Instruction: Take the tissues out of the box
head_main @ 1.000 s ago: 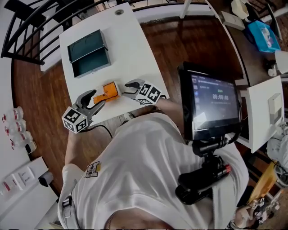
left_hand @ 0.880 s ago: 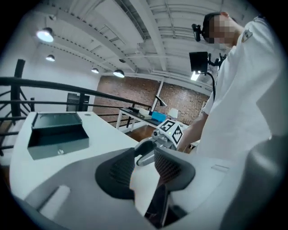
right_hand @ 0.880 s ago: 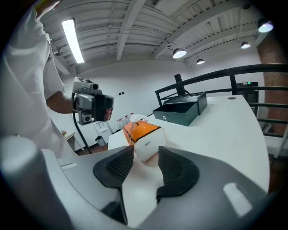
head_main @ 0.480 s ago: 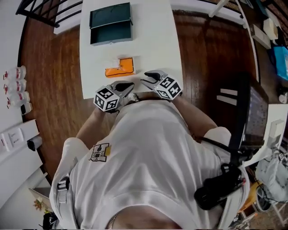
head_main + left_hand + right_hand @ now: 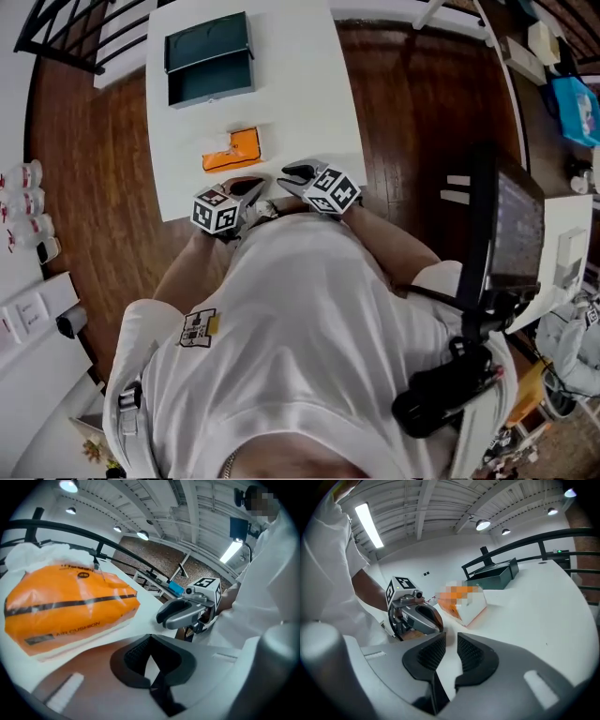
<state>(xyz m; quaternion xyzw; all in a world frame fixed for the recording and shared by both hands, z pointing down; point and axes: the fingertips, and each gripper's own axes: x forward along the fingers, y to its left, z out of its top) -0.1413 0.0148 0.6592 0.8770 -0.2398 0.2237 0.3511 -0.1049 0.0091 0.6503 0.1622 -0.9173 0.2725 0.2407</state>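
At the near edge of the bench [image 5: 309,103], you hold both grippers low and side by side, just short of the orange tissue pack [image 5: 234,150]. The left gripper [image 5: 246,190] has its fingers pressed together on nothing. The right gripper [image 5: 295,174] is closing, with a narrow gap between its fingers and only bare bench showing through it. The pack lies flat near the middle of the bench, well apart from the dark green box [image 5: 209,58], which sits open at the far end. A tuft of white tissue [image 5: 42,552] shows at one end of the pack in the left gripper view.

By that layout the pack looks already out of the box, and neither gripper touches it. If the job runs on to pulling sheets, the next move would call for you to open one gripper, reach forward and pinch the white tuft. The other gripper would pin the pack so it does not lift with the tissue. The film wrapper looks slick, so it may slide.
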